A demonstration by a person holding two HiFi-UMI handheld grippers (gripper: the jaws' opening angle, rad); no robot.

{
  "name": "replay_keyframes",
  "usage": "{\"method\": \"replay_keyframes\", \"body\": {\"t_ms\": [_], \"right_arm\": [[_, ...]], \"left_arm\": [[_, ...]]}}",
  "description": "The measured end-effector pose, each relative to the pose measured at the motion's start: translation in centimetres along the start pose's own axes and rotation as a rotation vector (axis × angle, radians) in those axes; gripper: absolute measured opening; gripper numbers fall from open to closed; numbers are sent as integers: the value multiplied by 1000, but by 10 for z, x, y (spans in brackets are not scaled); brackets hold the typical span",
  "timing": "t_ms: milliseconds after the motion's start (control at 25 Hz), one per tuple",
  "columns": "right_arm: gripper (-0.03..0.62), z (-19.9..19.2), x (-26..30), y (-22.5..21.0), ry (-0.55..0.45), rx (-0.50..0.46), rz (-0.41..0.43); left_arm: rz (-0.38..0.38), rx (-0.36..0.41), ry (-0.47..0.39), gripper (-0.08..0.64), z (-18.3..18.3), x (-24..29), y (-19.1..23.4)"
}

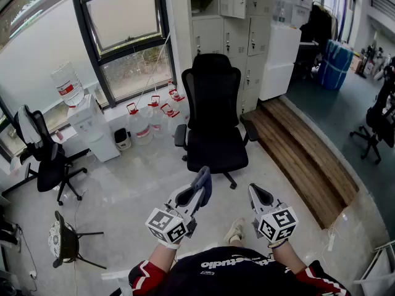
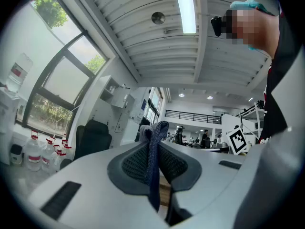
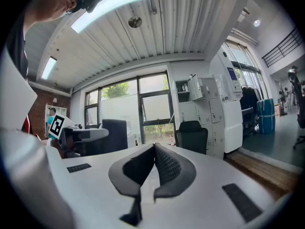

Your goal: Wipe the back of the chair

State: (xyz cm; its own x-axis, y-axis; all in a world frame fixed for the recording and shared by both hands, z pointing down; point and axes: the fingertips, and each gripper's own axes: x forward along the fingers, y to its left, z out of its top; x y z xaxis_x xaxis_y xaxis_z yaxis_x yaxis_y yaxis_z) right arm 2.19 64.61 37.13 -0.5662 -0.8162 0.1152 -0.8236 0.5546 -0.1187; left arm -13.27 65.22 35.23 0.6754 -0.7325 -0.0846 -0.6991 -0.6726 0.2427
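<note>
A black mesh office chair stands ahead of me in the head view, its seat facing me and its back toward the lockers. It shows small in the left gripper view as the chair and in the right gripper view as the chair. My left gripper is shut on a blue-grey cloth; the cloth hangs pinched between its jaws. My right gripper is shut with nothing in it. Both grippers are held near my body, well short of the chair.
Water jugs line the window wall beside a white dispenser. A second black chair and a small stool stand at the left. A raised wooden step runs along the right, white lockers behind.
</note>
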Motion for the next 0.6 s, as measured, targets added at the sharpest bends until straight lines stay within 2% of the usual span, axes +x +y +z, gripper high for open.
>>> {"method": "replay_keyframes", "body": {"t_ms": [600], "right_arm": [[9,-2,12,-10,17,-9,-2]], "left_arm": [[20,-15,4,57,-2,8,13]]}}
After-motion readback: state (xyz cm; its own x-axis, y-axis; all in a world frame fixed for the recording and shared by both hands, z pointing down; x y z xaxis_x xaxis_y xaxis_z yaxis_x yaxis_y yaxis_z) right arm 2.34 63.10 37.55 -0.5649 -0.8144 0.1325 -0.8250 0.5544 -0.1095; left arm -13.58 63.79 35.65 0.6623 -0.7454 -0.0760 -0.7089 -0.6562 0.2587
